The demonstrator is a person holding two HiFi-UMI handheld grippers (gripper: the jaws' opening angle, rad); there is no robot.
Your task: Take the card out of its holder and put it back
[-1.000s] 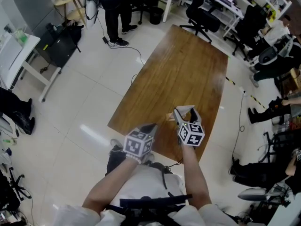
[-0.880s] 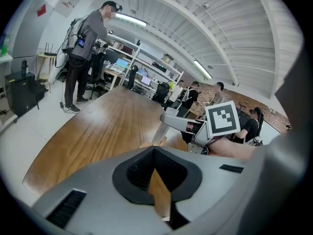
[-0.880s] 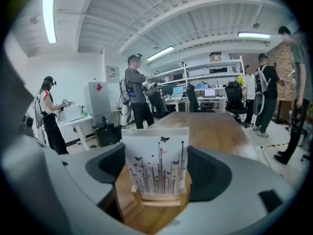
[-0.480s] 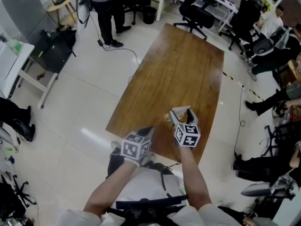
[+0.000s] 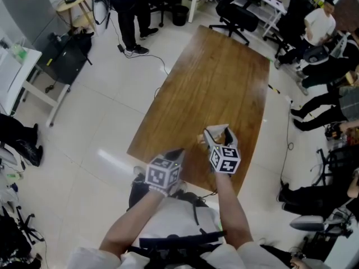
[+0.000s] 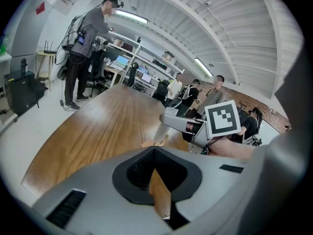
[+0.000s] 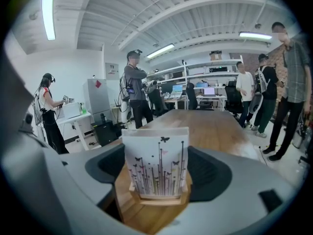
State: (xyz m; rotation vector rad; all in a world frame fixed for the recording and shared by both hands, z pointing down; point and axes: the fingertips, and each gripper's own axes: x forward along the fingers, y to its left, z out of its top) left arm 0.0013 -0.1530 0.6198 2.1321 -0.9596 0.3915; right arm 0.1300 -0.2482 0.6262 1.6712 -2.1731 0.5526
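A white card (image 7: pixel 156 163) printed with butterflies and stems stands upright in a small wooden holder (image 7: pixel 157 199) on the long wooden table (image 5: pixel 216 77). My right gripper (image 7: pixel 157 180) is open, one jaw on each side of the card, and I see no pad pressing on it. In the head view that gripper (image 5: pixel 216 134) sits near the table's near end, and the holder (image 5: pixel 201 139) shows just left of it. My left gripper (image 5: pixel 174 153) hovers at the table's near edge, shut and empty. The left gripper view shows its jaws (image 6: pixel 155 154) meeting at the tips, with the card (image 6: pixel 166 121) ahead.
The table's near edge (image 5: pixel 185 178) lies just under both grippers. A person (image 5: pixel 130 10) stands beyond the far left corner, office chairs (image 5: pixel 238 15) stand at the far end, and seated people (image 5: pixel 322 32) are on the right. A white desk (image 5: pixel 17 66) stands at the left.
The head camera has shifted a little. Both grippers and the card keep about the same places.
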